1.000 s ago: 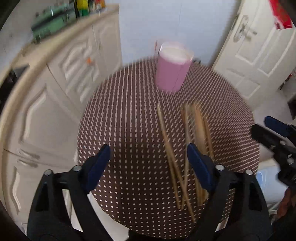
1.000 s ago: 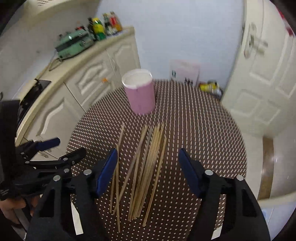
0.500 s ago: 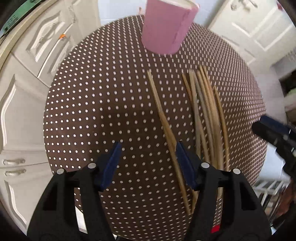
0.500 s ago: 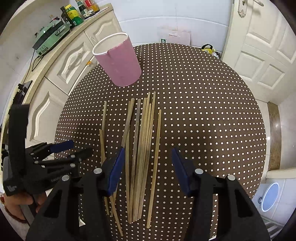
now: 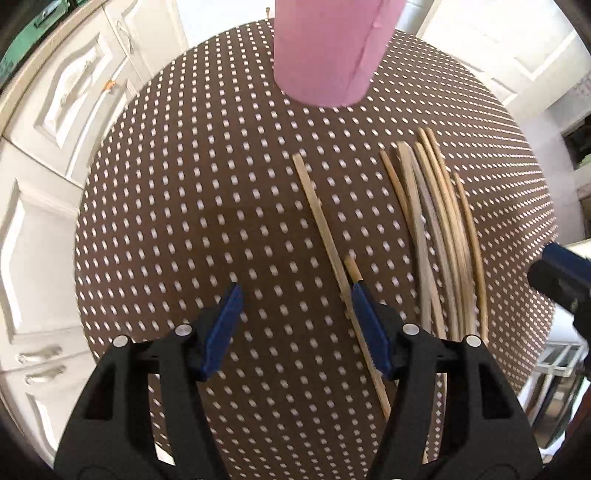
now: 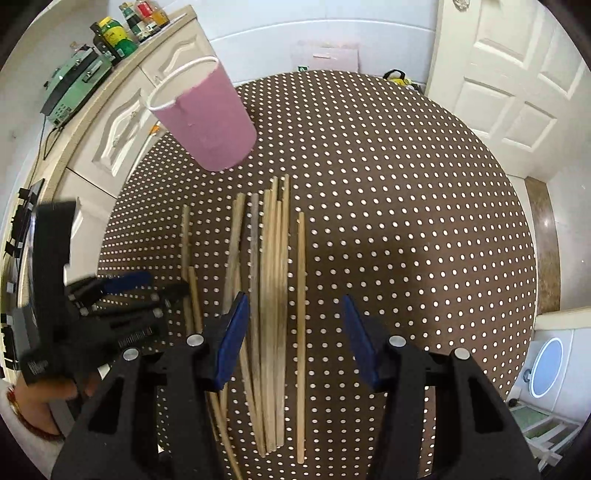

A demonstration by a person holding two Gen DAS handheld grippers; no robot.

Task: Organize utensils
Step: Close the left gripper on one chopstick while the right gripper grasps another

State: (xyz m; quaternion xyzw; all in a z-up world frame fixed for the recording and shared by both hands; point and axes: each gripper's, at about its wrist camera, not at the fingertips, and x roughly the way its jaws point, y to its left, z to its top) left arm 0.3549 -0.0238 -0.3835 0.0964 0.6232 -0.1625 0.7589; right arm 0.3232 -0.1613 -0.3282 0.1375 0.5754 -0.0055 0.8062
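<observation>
Several wooden chopsticks (image 6: 275, 280) lie side by side on a round brown dotted table (image 6: 406, 206). They also show in the left wrist view (image 5: 439, 236). A pink cup (image 6: 207, 118) stands upright behind them; it also shows in the left wrist view (image 5: 328, 48). My left gripper (image 5: 293, 295) is open, low over the table, with a lone pair of chopsticks (image 5: 325, 229) by its right finger. It also shows in the right wrist view (image 6: 147, 282). My right gripper (image 6: 295, 306) is open above the main bundle, holding nothing.
White cabinets (image 6: 122, 122) with a counter carrying bottles (image 6: 122, 33) and a green appliance (image 6: 74, 85) stand left of the table. A white door (image 6: 517, 81) is at the back right. The table's right half (image 6: 424, 258) holds nothing.
Both grippers have moved forward and down toward the chopsticks. The left gripper's jaws have narrowed somewhat, and its right finger now sits beside the lone pair.
</observation>
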